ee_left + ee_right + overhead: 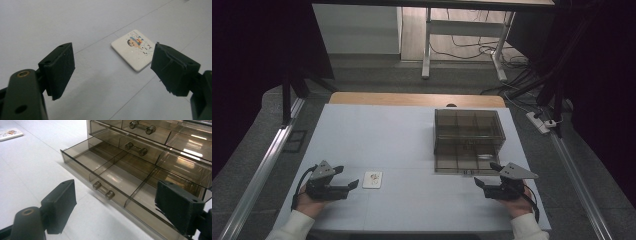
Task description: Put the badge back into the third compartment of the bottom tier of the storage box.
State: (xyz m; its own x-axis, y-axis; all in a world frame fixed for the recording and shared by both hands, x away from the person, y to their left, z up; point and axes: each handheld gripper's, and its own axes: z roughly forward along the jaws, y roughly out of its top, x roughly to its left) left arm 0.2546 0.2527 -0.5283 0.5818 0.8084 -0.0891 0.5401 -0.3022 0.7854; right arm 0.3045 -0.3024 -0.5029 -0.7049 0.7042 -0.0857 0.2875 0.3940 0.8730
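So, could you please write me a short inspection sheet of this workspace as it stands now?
Surface: white table top, flat, bare in the middle.
Job's things: small white printed tile lying flat near the front; smoky clear drawer box, its bottom drawer pulled out, compartments look empty.
Clutter: nothing seen.
Grippers: left gripper open, facing the tile, apart from it; right gripper open, just in front of the drawer.
Cables: a black cable at each gripper; loose cables on the floor.
Surroundings: desk frame beyond, dark curtains at both sides.
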